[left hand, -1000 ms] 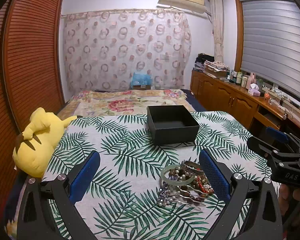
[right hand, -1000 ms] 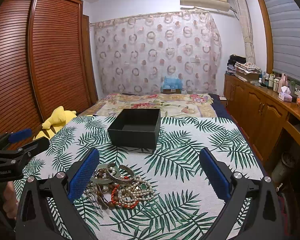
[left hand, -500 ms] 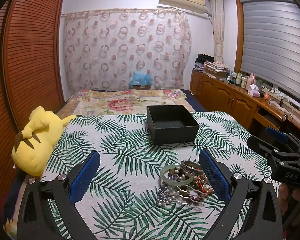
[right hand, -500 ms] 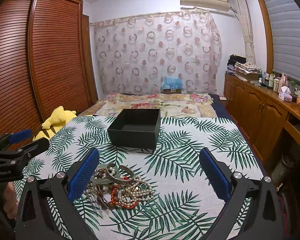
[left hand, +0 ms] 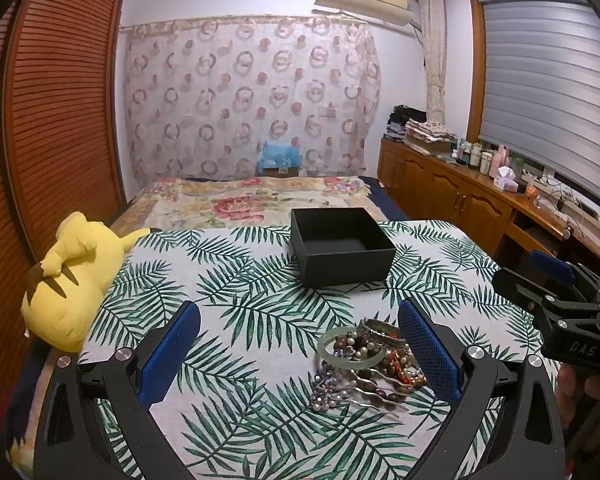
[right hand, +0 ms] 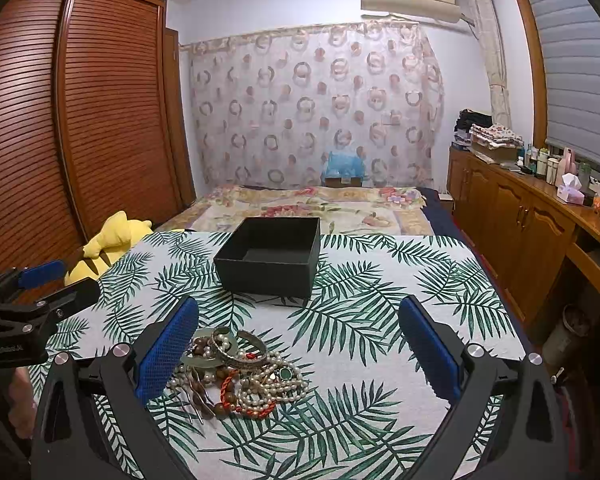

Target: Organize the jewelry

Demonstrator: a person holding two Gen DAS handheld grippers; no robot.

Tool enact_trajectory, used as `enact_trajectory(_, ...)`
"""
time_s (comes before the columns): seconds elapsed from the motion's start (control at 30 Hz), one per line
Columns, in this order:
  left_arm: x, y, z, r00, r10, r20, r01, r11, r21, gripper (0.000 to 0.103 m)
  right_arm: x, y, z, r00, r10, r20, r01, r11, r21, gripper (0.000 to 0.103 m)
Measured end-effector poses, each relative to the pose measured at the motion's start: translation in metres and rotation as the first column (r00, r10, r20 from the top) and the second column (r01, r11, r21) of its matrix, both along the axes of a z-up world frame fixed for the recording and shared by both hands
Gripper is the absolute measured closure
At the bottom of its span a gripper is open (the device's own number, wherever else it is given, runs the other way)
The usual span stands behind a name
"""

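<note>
Both tongs, left (left hand: 298,344) and right (right hand: 298,344), are hovering spread wide over the jewelry pile (right hand: 240,372), near the black box (right hand: 270,256).

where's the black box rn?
The black box sits open on the leaf-print cloth, centre of both wrist views, just beyond the jewelry pile, before the bed.

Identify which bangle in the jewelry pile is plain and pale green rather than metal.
The pale green jade-like bangle, a smooth translucent ring on the pile's left side. The silver bangle beside it is metallic with a patterned band.
</note>
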State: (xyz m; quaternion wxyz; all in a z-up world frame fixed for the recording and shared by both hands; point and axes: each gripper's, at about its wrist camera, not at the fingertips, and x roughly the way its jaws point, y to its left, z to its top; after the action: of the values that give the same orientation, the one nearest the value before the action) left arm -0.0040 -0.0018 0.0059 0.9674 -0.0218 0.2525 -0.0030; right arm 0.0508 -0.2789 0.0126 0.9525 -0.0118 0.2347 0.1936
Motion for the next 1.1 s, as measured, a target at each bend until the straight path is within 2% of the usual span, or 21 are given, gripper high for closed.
enact_trajectory(0.07,0.005,-0.002,-0.009,1.000,-0.003,0.000,0.003,1.000,-0.002,0.007,0.000,0.001,0.000,1.000,0.000,0.000,0.000,1.000,0.000,0.003)
enact_trajectory(0.83,0.004,-0.002,-0.010,1.000,-0.003,-0.003,0.003,1.000,-0.004,0.007,-0.001,0.000,0.001,1.000,0.001,-0.001,-0.001,1.000,0.001,0.003)
enact_trajectory(1.1,0.007,-0.005,-0.021,0.999,-0.008,-0.044,0.008,1.000,0.001,0.007,0.000,0.000,-0.005,1.000,0.006,-0.012,-0.006,1.000,-0.003,0.003)
